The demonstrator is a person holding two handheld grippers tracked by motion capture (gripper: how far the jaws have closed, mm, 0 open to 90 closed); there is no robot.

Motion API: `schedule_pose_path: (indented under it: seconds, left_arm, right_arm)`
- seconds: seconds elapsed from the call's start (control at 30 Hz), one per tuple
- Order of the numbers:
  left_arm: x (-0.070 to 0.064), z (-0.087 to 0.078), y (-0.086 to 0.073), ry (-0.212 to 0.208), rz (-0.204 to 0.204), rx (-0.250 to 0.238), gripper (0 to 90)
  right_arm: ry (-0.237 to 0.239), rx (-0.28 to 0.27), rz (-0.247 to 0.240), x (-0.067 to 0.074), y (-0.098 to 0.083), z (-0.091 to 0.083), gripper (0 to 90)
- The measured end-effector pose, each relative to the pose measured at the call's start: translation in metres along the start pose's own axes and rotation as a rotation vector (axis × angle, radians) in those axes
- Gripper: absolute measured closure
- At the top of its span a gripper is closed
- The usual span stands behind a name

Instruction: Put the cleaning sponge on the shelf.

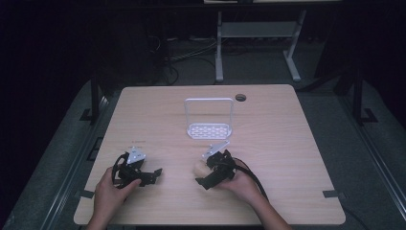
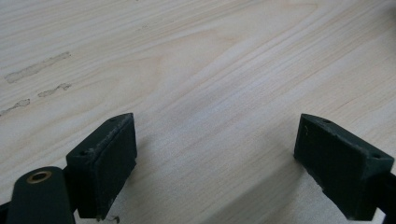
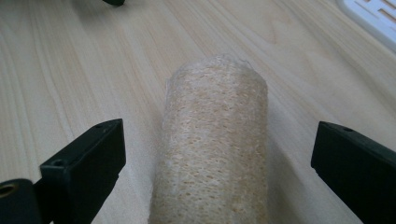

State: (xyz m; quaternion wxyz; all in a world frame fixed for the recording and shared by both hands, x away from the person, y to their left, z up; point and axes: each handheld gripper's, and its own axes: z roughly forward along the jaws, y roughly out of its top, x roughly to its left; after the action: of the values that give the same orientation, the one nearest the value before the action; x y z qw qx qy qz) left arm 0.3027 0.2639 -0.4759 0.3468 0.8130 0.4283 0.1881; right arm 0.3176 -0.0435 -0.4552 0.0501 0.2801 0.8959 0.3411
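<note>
A tan, rough-fibred loofah cylinder (image 3: 215, 149) lies on the wooden table between the wide-apart jaws of my right gripper (image 3: 217, 163), which is open and touches it on neither side. In the high view the loofah (image 1: 198, 167) pokes out to the left of the right gripper (image 1: 207, 178), near the table's front middle. My left gripper (image 1: 152, 175) rests at the front left, held by a hand. It is open over bare wood, with nothing between its jaws (image 2: 212, 158).
A white wire rack (image 1: 209, 119) with a perforated base stands upright at the table's middle back; its corner (image 3: 373, 14) shows in the right gripper view. A round cable hole (image 1: 241, 97) is in the table's far right part. Dark floor and a metal frame lie beyond.
</note>
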Motion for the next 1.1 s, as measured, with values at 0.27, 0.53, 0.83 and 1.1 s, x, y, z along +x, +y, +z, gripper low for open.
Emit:
schedule_pose_path:
  seconds: [0.27,0.53,0.83,1.1]
  left_arm:
    - [0.0002,-0.0002,0.0,-0.001,0.003,0.003,12.5]
    - [0.0002,-0.0002,0.0,-0.001,0.003,0.003,12.5]
    - [0.0002,-0.0002,0.0,-0.001,0.003,0.003,12.5]
    - [0.0002,-0.0002,0.0,0.0,0.003,0.003,12.5]
  right_arm:
    - [0.0,0.013,-0.006,0.0019,-0.0011,0.0023,7.2]
    - [-0.002,0.017,-0.004,0.0019,-0.0023,0.0016,15.4]
    - [-0.002,0.019,-0.012,0.0018,-0.0032,0.0003,27.8]
    - [-0.005,0.009,-0.015,0.0017,-0.0039,-0.0028,40.3]
